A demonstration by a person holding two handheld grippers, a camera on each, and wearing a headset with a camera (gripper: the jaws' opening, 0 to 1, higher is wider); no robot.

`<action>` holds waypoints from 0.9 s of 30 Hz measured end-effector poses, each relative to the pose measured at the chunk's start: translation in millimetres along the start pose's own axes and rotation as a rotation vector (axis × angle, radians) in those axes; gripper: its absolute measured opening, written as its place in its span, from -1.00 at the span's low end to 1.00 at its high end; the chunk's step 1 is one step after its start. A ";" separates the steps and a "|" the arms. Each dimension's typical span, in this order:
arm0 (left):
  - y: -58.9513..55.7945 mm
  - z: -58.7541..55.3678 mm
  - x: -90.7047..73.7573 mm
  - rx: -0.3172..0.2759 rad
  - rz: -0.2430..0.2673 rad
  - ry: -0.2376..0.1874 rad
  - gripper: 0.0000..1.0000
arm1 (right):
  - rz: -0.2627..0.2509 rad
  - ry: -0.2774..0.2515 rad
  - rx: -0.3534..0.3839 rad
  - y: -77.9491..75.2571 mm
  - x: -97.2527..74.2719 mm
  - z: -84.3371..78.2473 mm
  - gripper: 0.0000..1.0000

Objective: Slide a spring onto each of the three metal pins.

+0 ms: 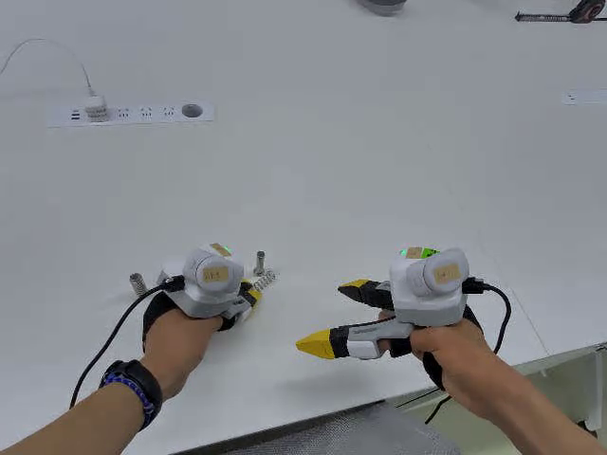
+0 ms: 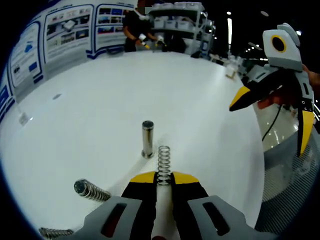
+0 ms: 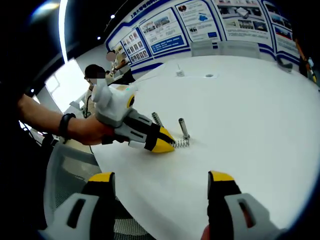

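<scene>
My left gripper [image 2: 158, 178] is shut on one end of a small steel spring [image 2: 163, 161], which sticks out forward, just right of a bare upright metal pin [image 2: 147, 138]. In the head view that spring [image 1: 266, 280] lies close beside the pin [image 1: 259, 263] at the left gripper [image 1: 249, 293]. A second pin [image 2: 89, 190] wears a spring and shows at the left [image 1: 138, 282]. Another spring [image 2: 54, 232] lies near the bottom left edge. My right gripper [image 1: 332, 316] hovers open and holds nothing, a hand's width right of the pins; its own view shows its fingers [image 3: 102, 180] spread wide.
A white power strip [image 1: 133, 114] with a plugged-in adapter lies at the back left. A dark tool [image 1: 560, 14] rests at the far right corner. The table's front edge [image 1: 531, 362] runs just under my right hand, with a mesh chair [image 1: 341, 431] below.
</scene>
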State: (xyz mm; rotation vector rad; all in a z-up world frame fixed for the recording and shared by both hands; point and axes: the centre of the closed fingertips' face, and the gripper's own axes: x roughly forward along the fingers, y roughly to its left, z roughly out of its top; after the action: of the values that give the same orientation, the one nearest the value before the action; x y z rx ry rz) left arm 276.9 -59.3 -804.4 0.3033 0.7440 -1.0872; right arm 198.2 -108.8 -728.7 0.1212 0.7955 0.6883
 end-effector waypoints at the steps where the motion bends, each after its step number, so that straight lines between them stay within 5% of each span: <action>1: -0.2 -1.3 -1.2 0.003 0.001 0.001 -0.78 | 0.000 -0.001 0.000 0.3 0.4 0.1 0.54; 27: 1.8 -38.6 -58.5 0.006 0.013 0.024 -0.79 | 0.036 0.003 0.006 15.8 12.6 -1.7 0.53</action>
State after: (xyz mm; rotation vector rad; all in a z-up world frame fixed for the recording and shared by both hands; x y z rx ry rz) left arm 248.2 3.6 -792.9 0.3269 0.7596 -1.0750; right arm 195.1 -89.0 -732.2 0.1404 0.7995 0.7205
